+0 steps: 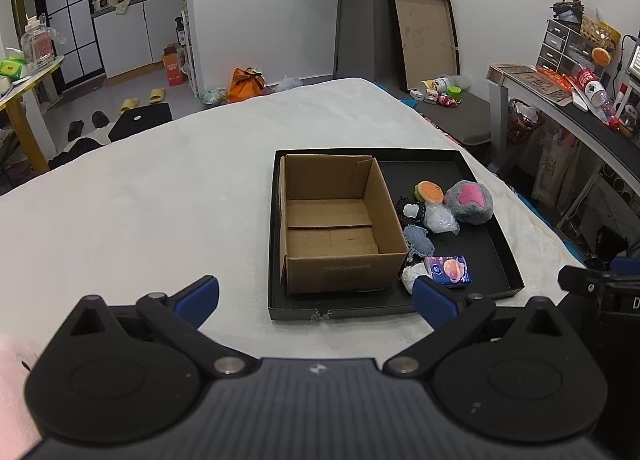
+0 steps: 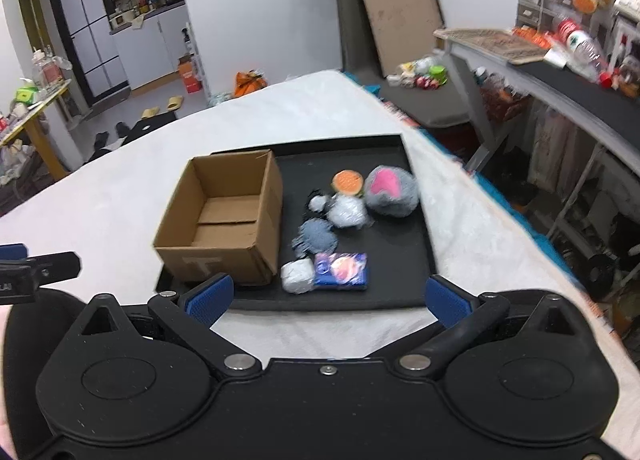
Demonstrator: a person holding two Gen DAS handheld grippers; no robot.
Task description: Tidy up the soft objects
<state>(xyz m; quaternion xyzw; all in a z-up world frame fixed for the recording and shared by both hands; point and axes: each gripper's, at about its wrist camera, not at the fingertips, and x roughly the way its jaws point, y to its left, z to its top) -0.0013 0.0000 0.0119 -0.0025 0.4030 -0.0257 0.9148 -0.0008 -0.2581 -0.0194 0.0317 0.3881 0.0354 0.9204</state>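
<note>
An empty open cardboard box [image 1: 332, 220] [image 2: 224, 220] stands in the left half of a black tray [image 1: 492, 260] [image 2: 400, 284] on a white-covered bed. To its right lie soft items: a grey plush with a pink patch [image 1: 470, 200] [image 2: 390, 190], a burger plush [image 1: 430, 192] [image 2: 347, 182], a clear bag [image 1: 440, 220] [image 2: 348, 212], a denim pad [image 1: 418, 240] [image 2: 316, 238], a white wad [image 1: 414, 276] [image 2: 297, 276] and a blue packet [image 1: 450, 270] [image 2: 341, 270]. My left gripper [image 1: 316, 300] is open and empty before the tray. My right gripper [image 2: 328, 296] is open and empty, near the tray's front edge.
The white bed cover [image 1: 160, 200] extends left and behind the tray. A cluttered desk [image 1: 560, 92] [image 2: 540, 60] stands to the right past the bed edge. A laptop, slippers and an orange bag [image 1: 246, 84] lie on the floor beyond.
</note>
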